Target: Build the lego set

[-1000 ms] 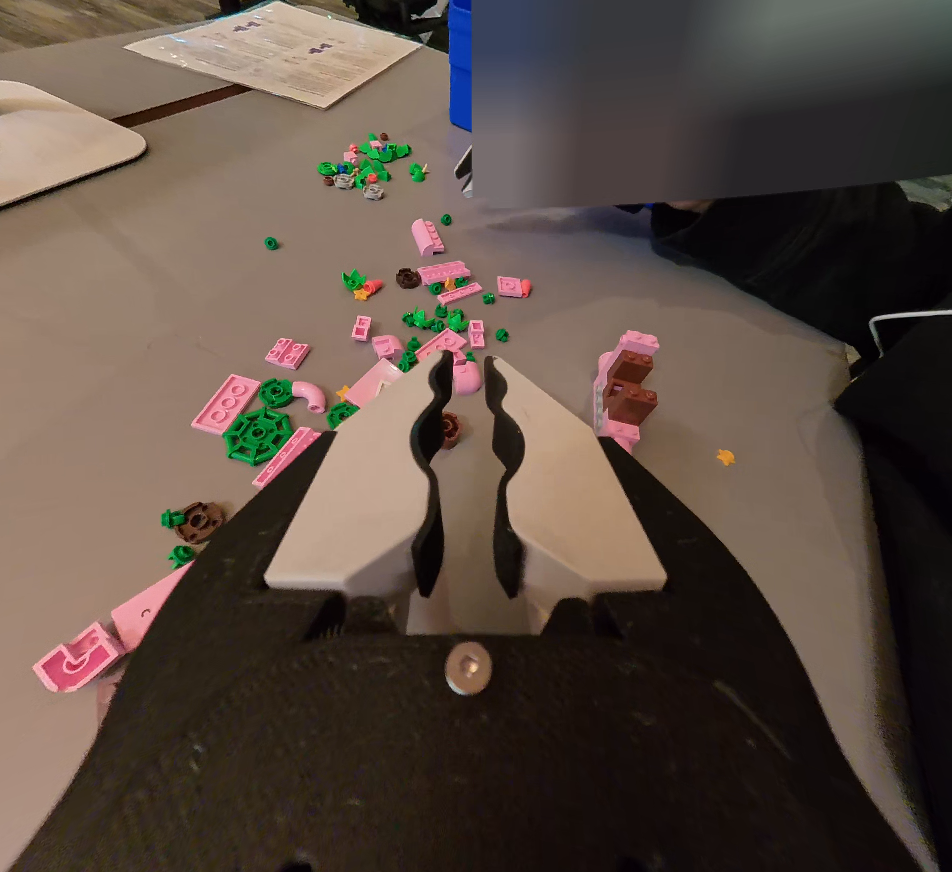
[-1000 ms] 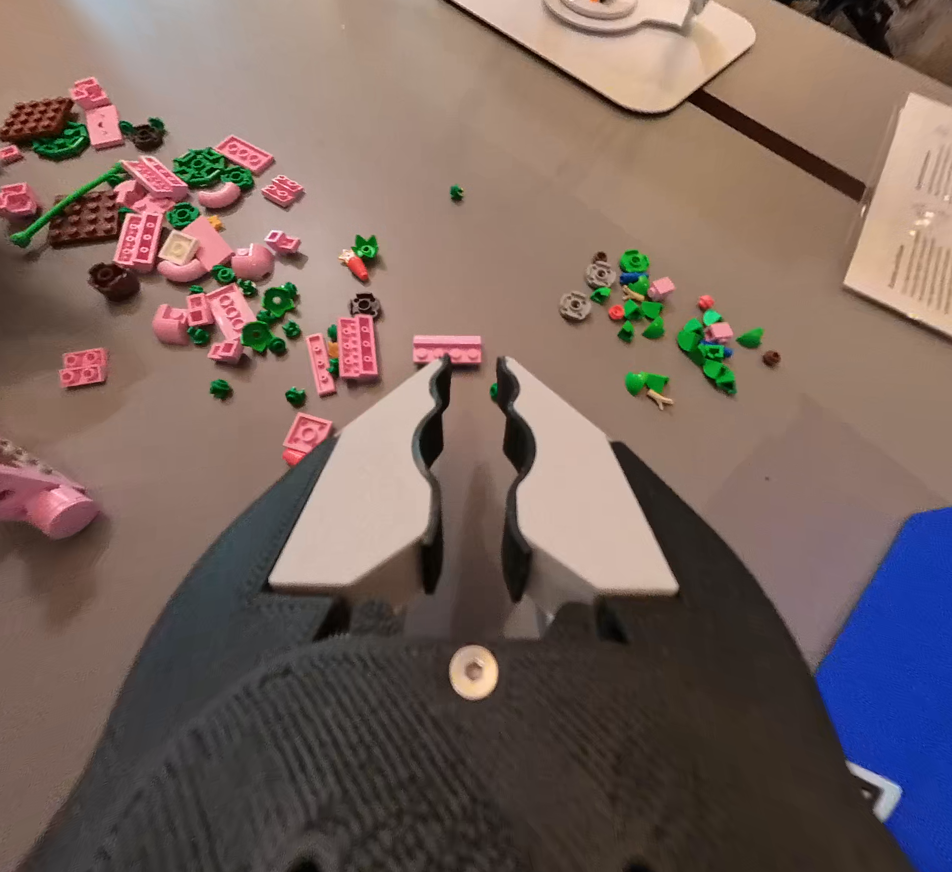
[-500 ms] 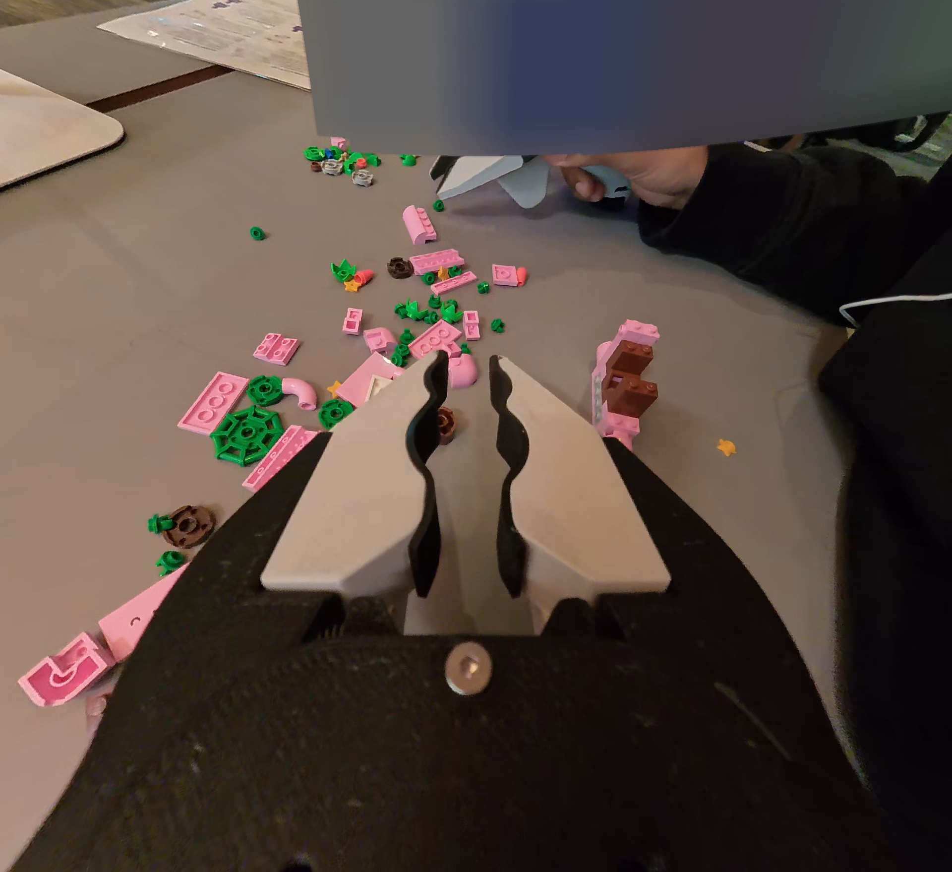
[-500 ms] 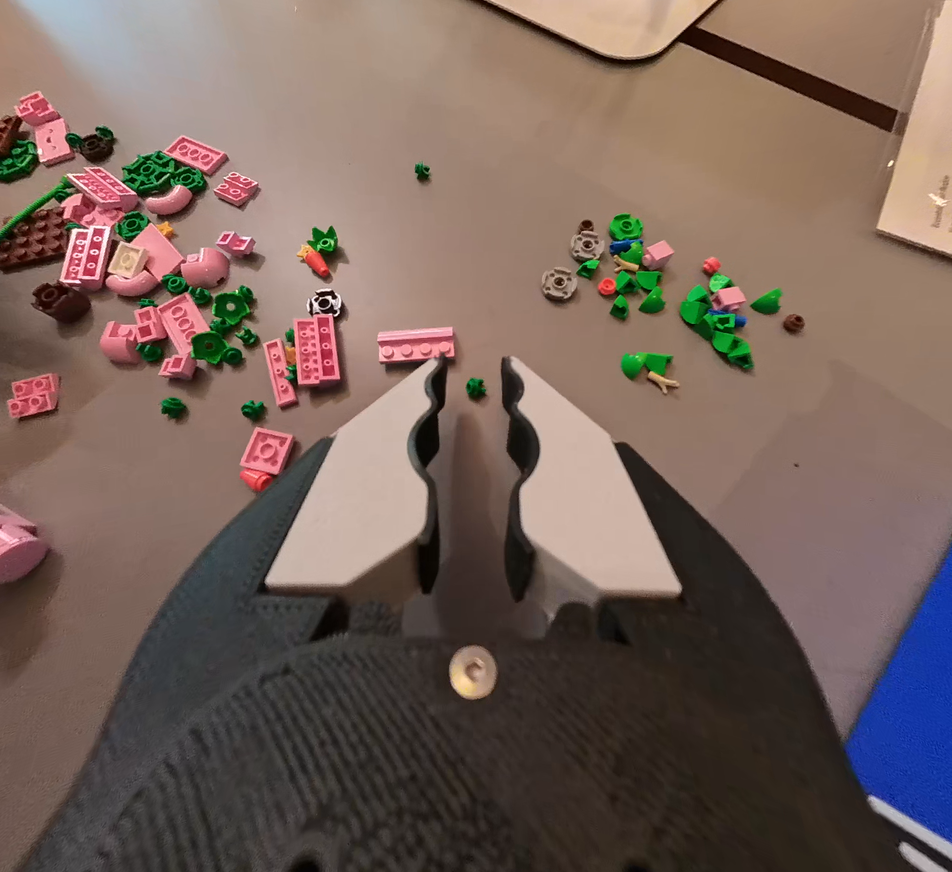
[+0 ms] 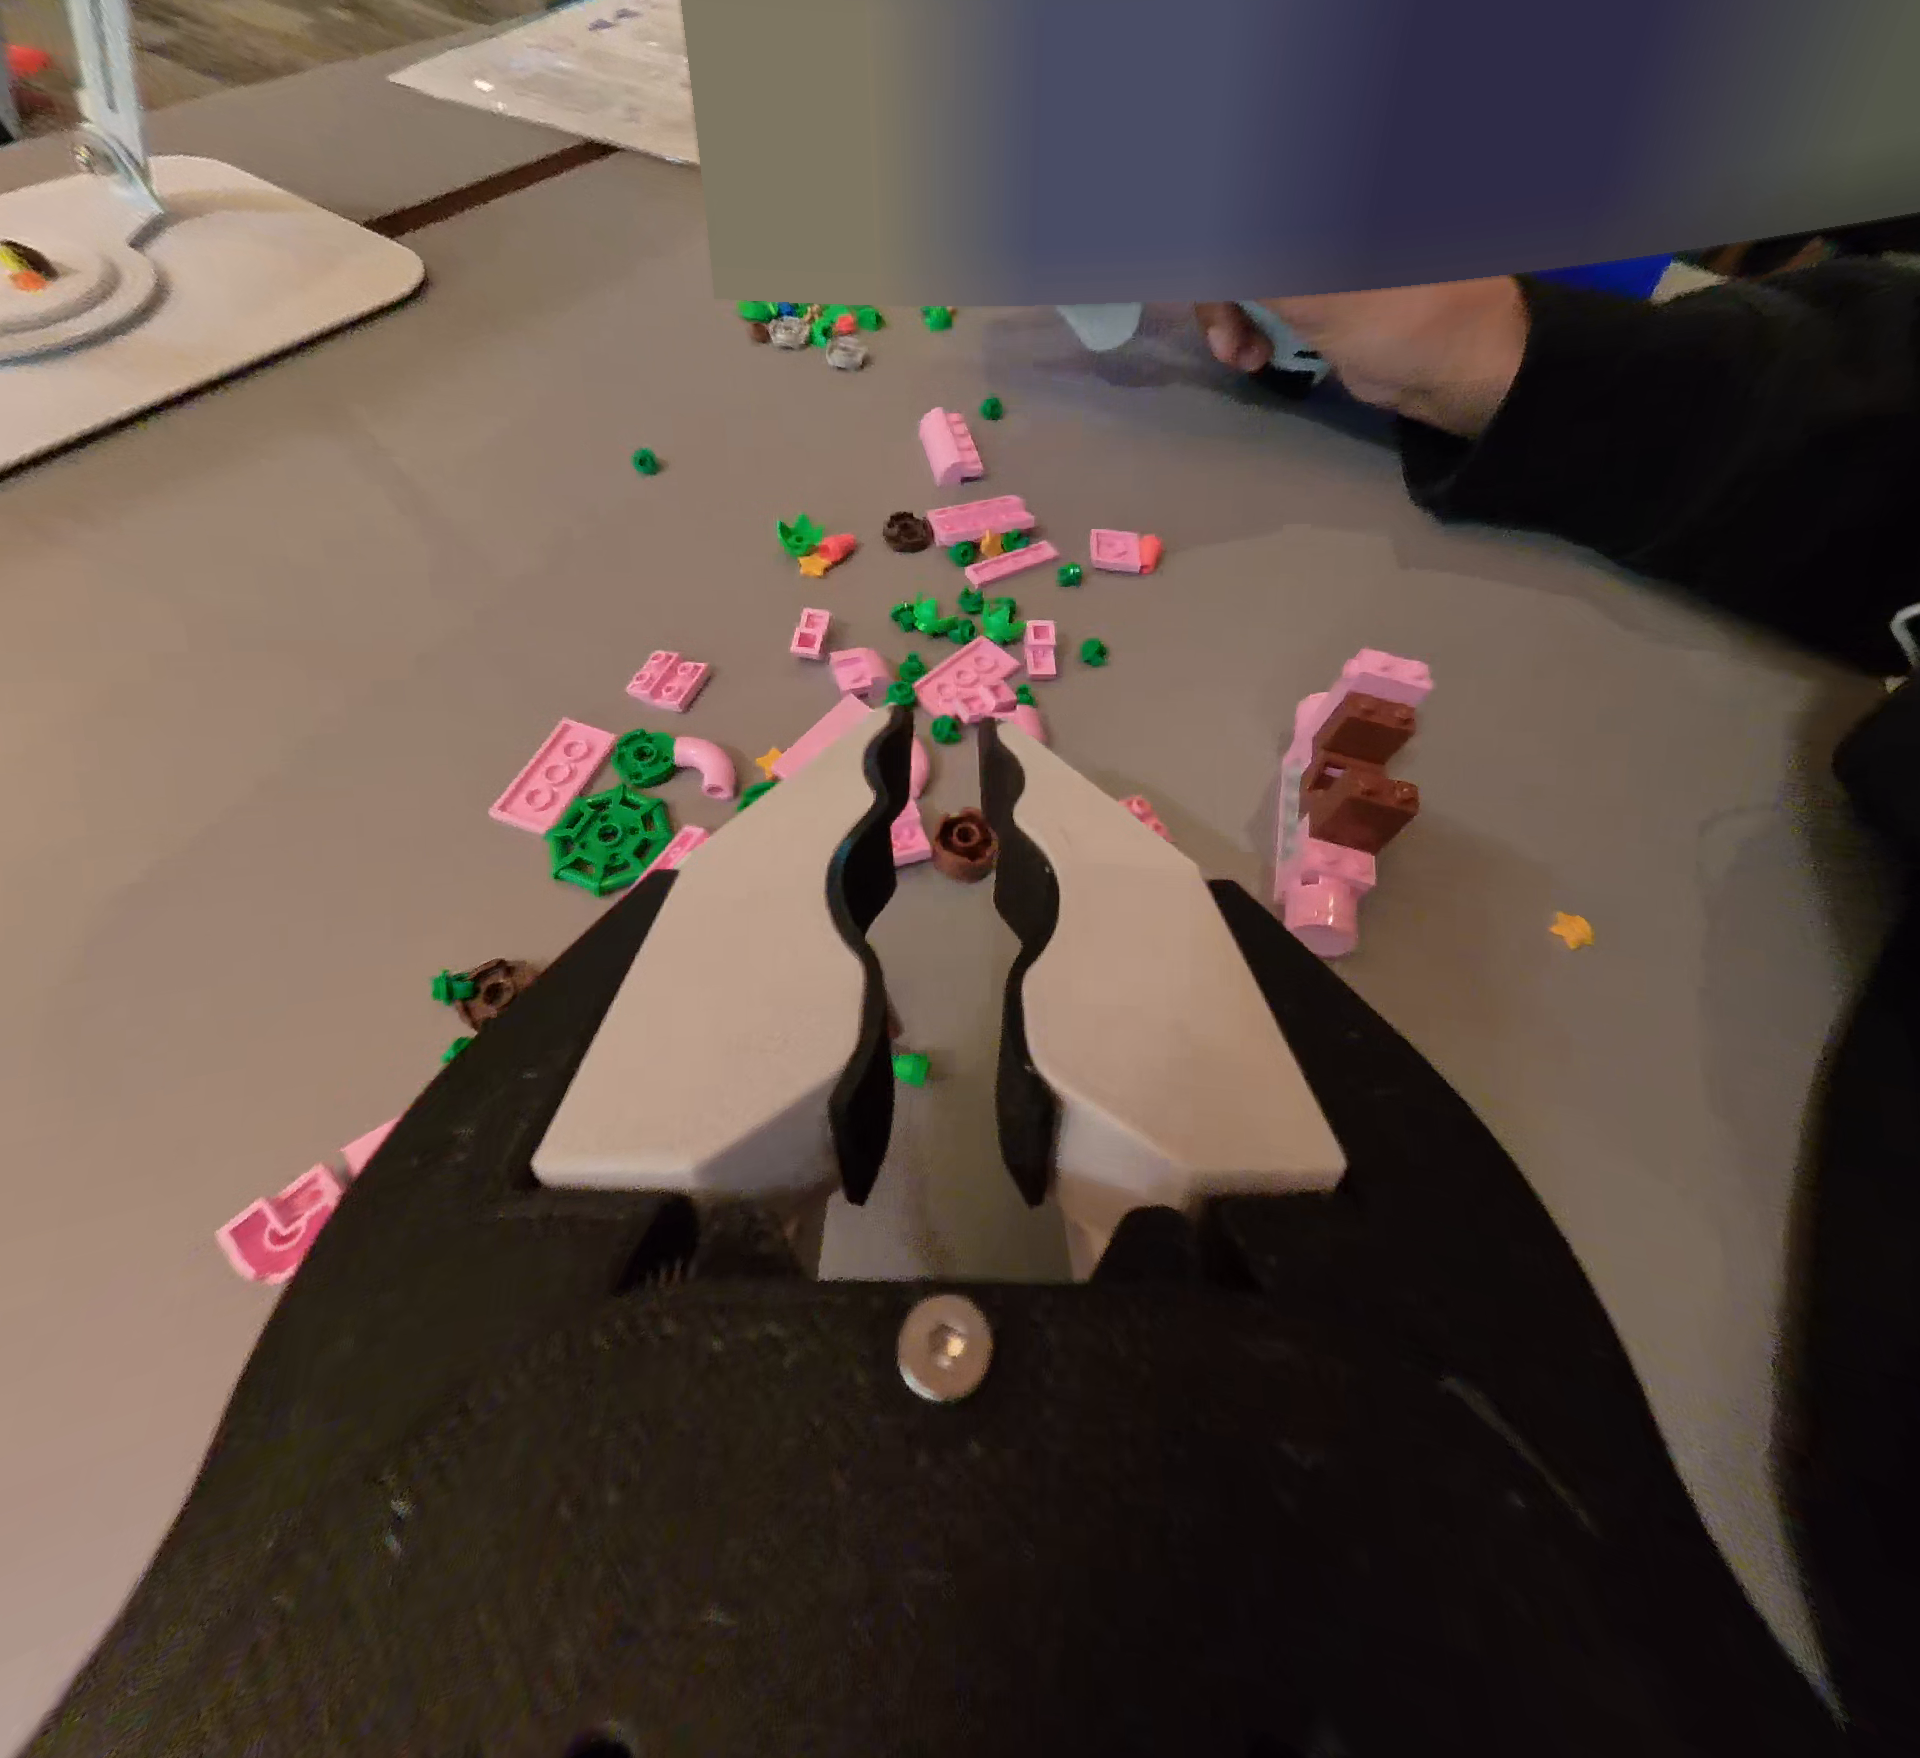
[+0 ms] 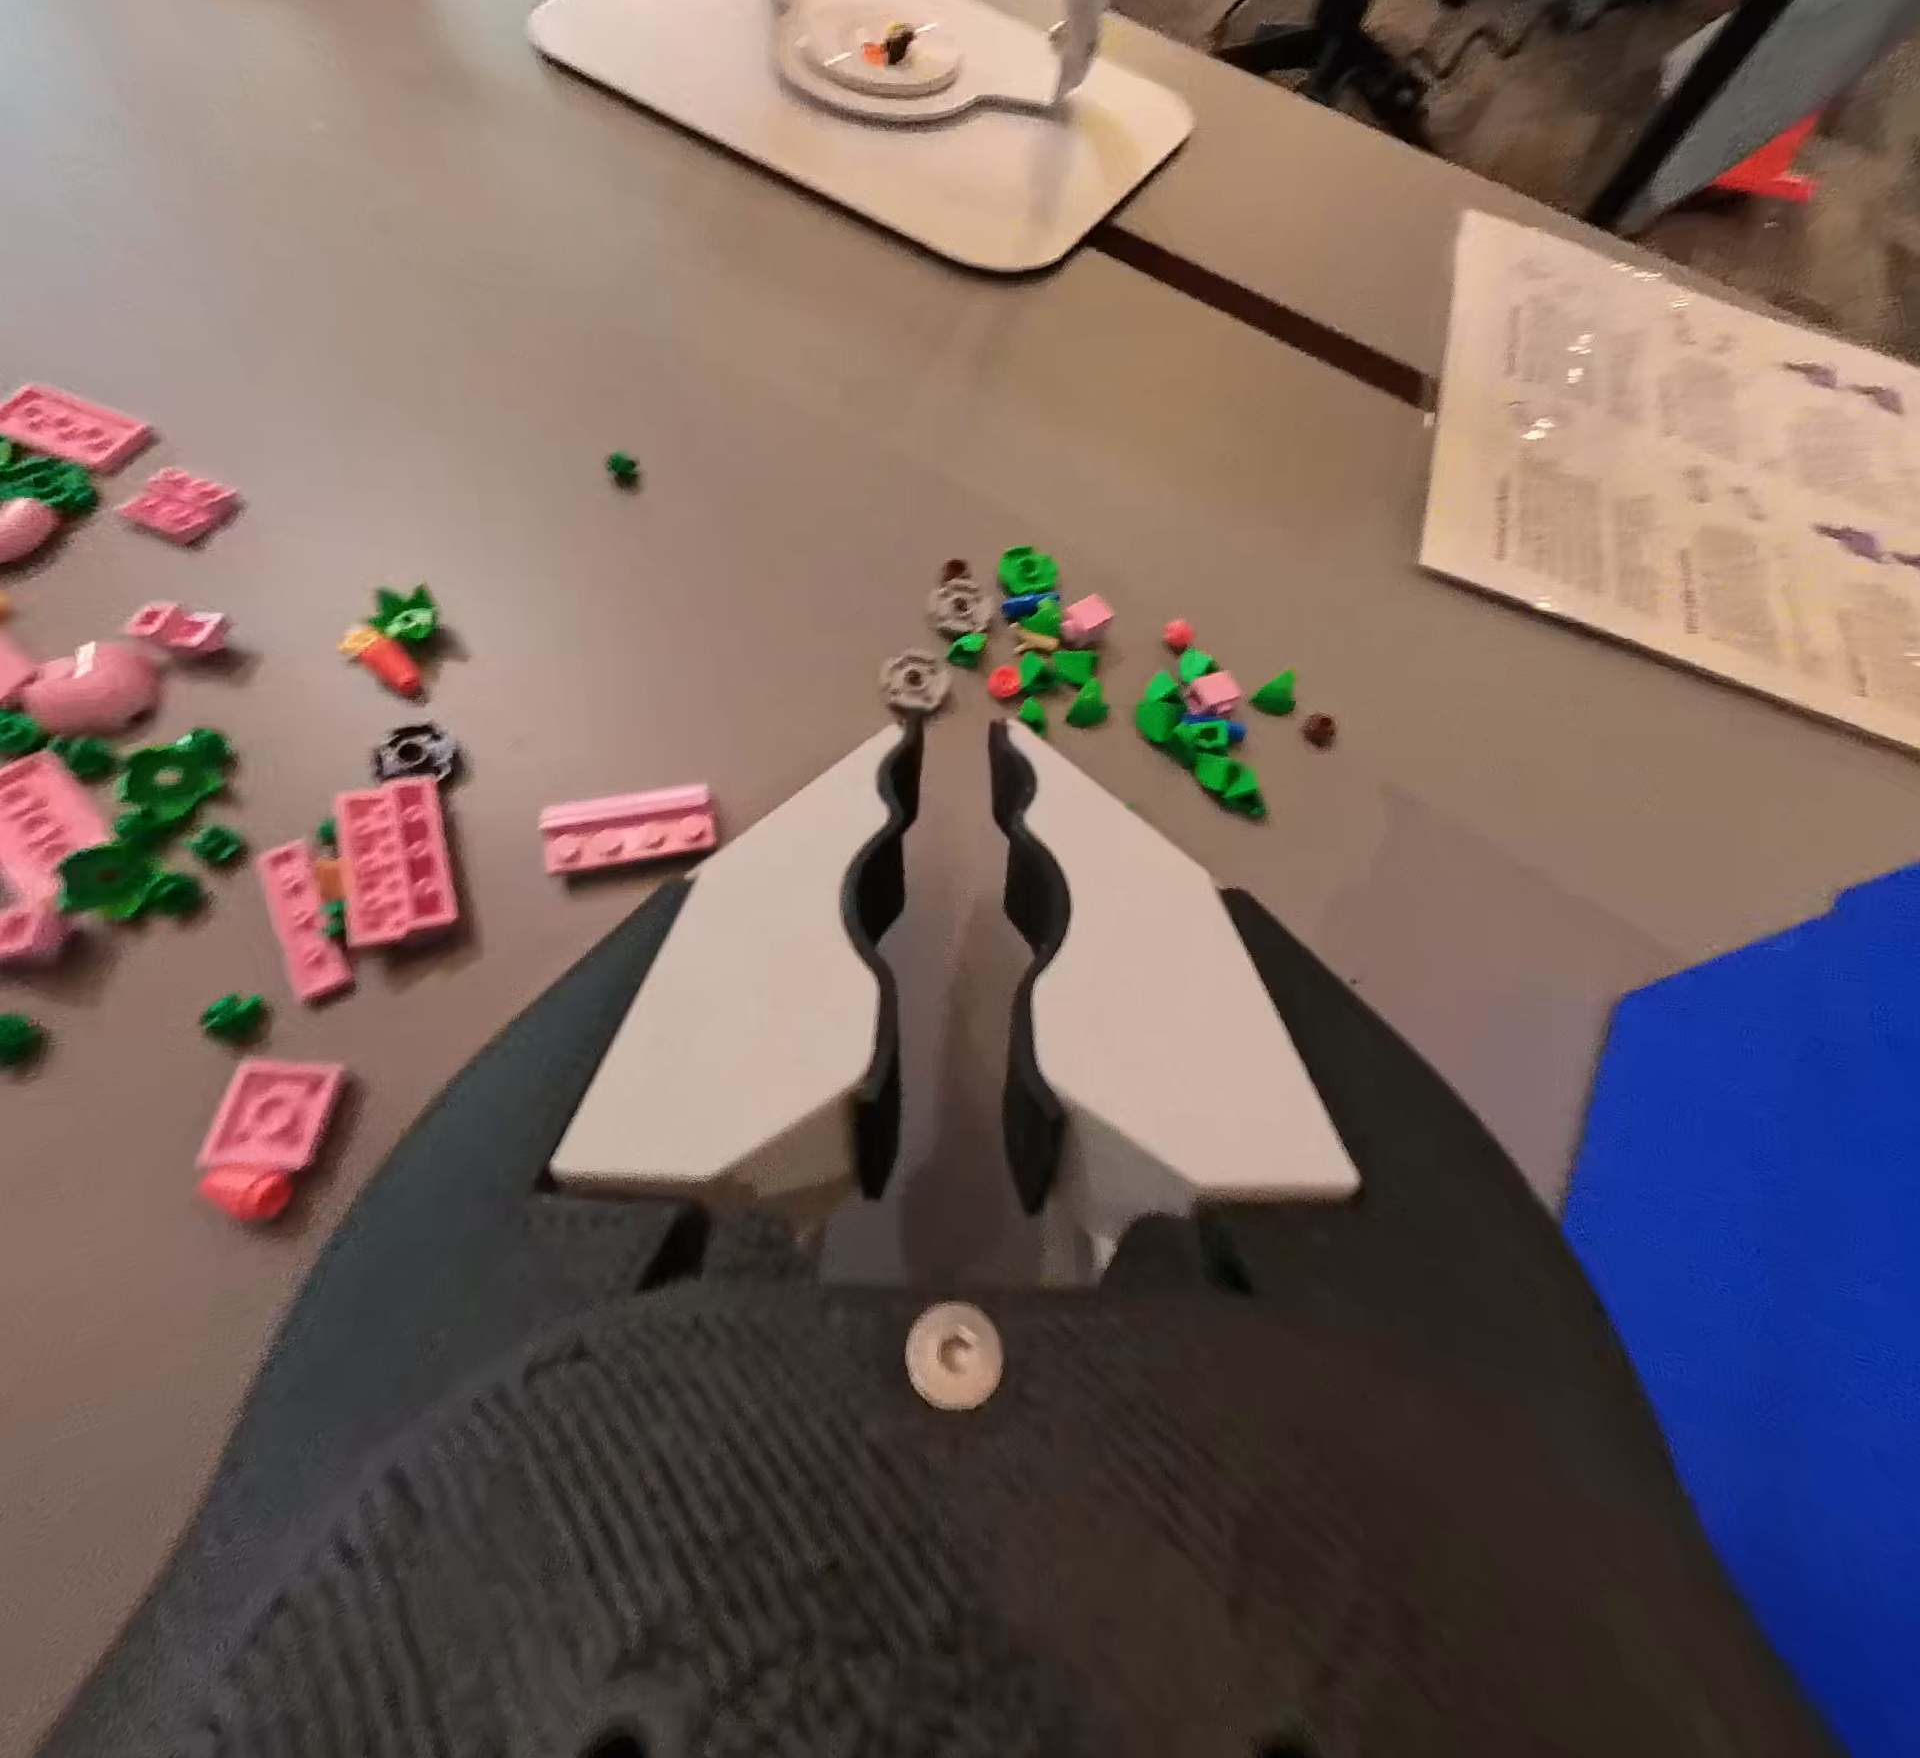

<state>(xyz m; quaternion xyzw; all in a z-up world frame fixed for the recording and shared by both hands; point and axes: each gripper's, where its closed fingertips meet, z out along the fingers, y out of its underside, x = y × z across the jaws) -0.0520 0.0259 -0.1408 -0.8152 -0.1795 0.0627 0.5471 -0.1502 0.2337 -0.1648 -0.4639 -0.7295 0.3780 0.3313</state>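
Note:
Loose pink, green and brown lego pieces lie scattered on the grey table [image 5: 312, 617]. My left gripper [image 5: 943, 726] is open and empty, low over the pile, with a brown round piece [image 5: 964, 842] on the table between its fingers. A partly built pink and brown model [image 5: 1345, 799] lies to its right. My right gripper [image 6: 954, 734] is open and empty, its tips just short of a grey round piece [image 6: 914, 678] and a cluster of small green pieces [image 6: 1195, 721]. A pink plate [image 6: 629, 827] lies to its left.
A white stand base [image 6: 862, 108] sits at the far side of the table; it also shows in the left wrist view [image 5: 187, 295]. A printed sheet [image 6: 1683, 482] lies at the right. A blue bin [image 6: 1766, 1241] is close on the right. A person's hand [image 5: 1392, 347] and dark sleeve [image 5: 1683, 461] reach in. Some 25 cm of space lies between my two pairs of fingers. The pink plate [image 6: 629, 827] lies some 6 cm from my right tips, 20 cm from my left tips. Seen from the left wrist view [image 5: 952, 441] as well.
My right gripper moved forward and right, toward the small green and grey pieces. My left gripper shifted slightly forward over the pile. Both stayed open.

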